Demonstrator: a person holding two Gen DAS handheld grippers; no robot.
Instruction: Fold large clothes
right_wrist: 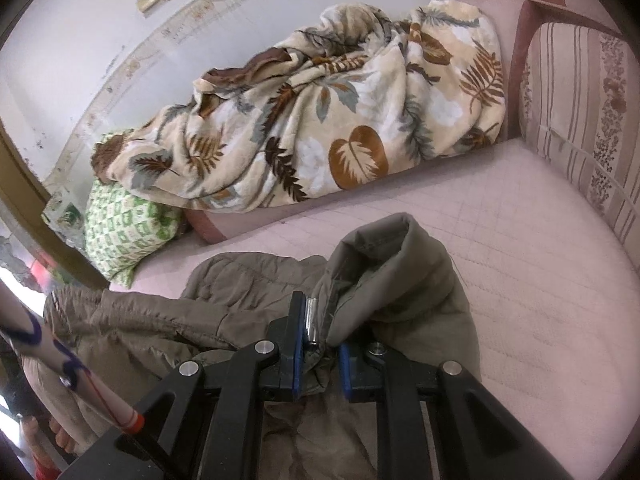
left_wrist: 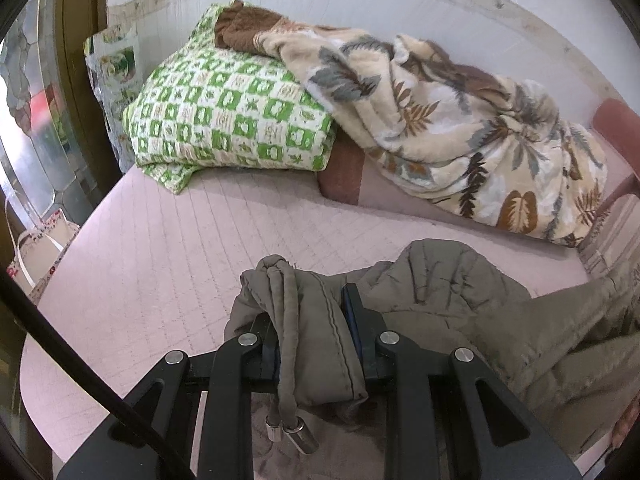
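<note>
2 grippers are clamped on my olive jacket (left_wrist: 460, 300): the left gripper (left_wrist: 316, 312) pinches a bunched edge with its drawstring (left_wrist: 286, 344), the right gripper (right_wrist: 320, 336) another fold. It hangs over the pink bed (left_wrist: 160, 248), near the leaf-print blanket (right_wrist: 320, 128).

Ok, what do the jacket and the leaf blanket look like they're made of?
Jacket: olive woven shell, matte, probably padded, going by the quilted stitch lines and puffy folds. Blanket: likely plush fleece, with a fuzzy nap and soft thick rolls.
</note>
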